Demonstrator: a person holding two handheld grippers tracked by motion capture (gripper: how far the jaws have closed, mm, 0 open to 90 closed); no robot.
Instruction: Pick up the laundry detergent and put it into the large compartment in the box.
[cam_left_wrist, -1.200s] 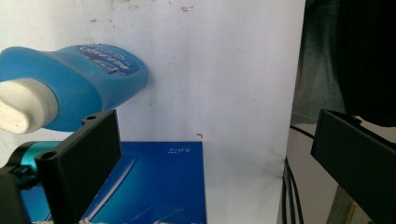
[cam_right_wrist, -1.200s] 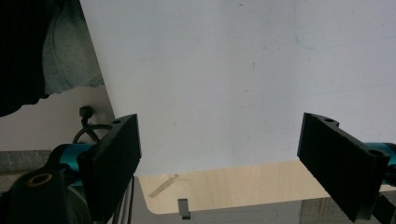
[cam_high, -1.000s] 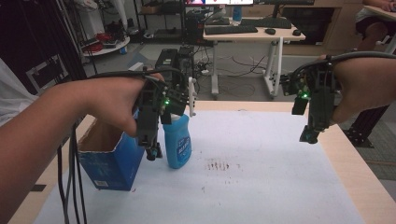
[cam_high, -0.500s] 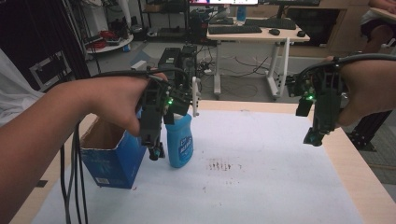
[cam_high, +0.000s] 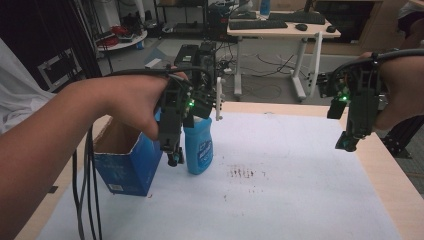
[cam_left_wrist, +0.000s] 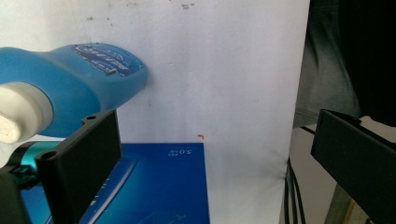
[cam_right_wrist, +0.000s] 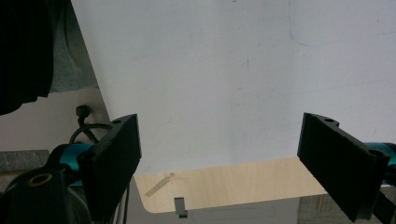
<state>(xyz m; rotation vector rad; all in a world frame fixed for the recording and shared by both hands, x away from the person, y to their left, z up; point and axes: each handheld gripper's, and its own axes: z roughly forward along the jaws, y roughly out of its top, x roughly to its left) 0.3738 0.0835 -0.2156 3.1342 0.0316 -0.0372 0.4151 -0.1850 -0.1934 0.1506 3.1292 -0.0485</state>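
Left gripper: we saw it hanging above the table between the blue box and the blue bottle, pointing down; in the left gripper view its 2 jaws stood spread wide with nothing between them.
Right gripper: we saw it held in the air over the right edge of the table, well apart from the other items; in the right gripper view its 2 jaws were spread wide and held nothing.
Blue bottle: it stood upright on the white sheet, just beside the box, with a white cap and a printed label; we found it next to the left jaw, outside the gap.
Blue box: an open-topped carton at the left side of the table, cardboard brown inside; its blue face lay below the left jaws.
White sheet: it covered most of the wooden table, with a small patch of dark marks near its middle.
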